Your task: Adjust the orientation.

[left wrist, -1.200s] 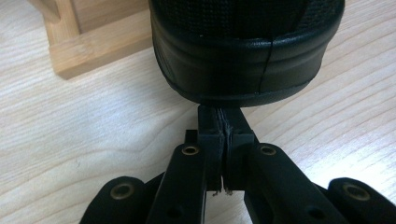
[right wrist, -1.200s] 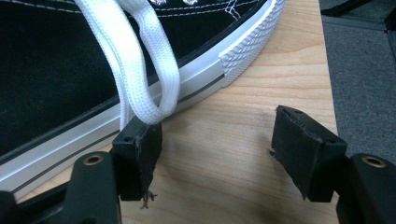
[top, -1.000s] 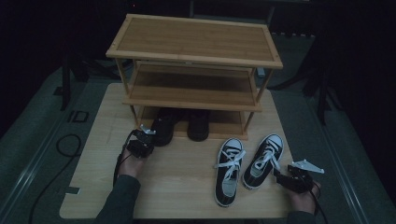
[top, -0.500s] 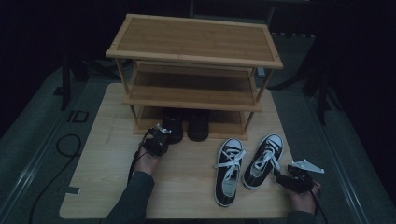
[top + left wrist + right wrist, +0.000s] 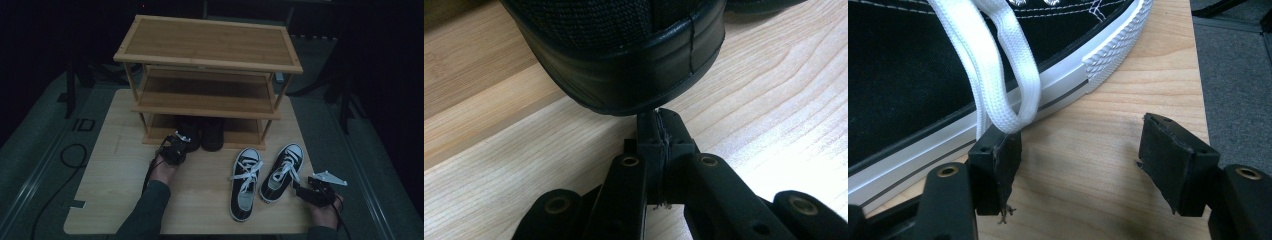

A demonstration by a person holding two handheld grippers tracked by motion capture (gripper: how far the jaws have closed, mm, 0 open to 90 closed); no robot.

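Observation:
Two black shoes stand side by side under the rack's lowest shelf, the left one [image 5: 190, 129] beside the right one [image 5: 212, 132]. My left gripper [image 5: 181, 142] is shut with nothing between its pads. In the left gripper view its tips [image 5: 658, 122] touch the rubber heel of the left black shoe [image 5: 624, 60]. Two black-and-white sneakers [image 5: 245, 182] [image 5: 282, 172] lie on the table in front of the rack. My right gripper [image 5: 299, 189] rests open just right of the right sneaker. In the right gripper view its jaws [image 5: 1080, 150] stand wide apart, and a white lace loop [image 5: 998, 65] of the sneaker [image 5: 908, 75] hangs against the left pad.
A wooden three-tier shoe rack [image 5: 210, 42] stands at the back of the wooden table [image 5: 115, 165]. Its top and middle shelves are bare. A black cable [image 5: 70, 155] lies on the grey floor to the left. The table's right edge is close behind my right gripper.
My left hand has moved right and forward across the table until the shut gripper reached the left black shoe's heel. The right hand and both sneakers have stayed put.

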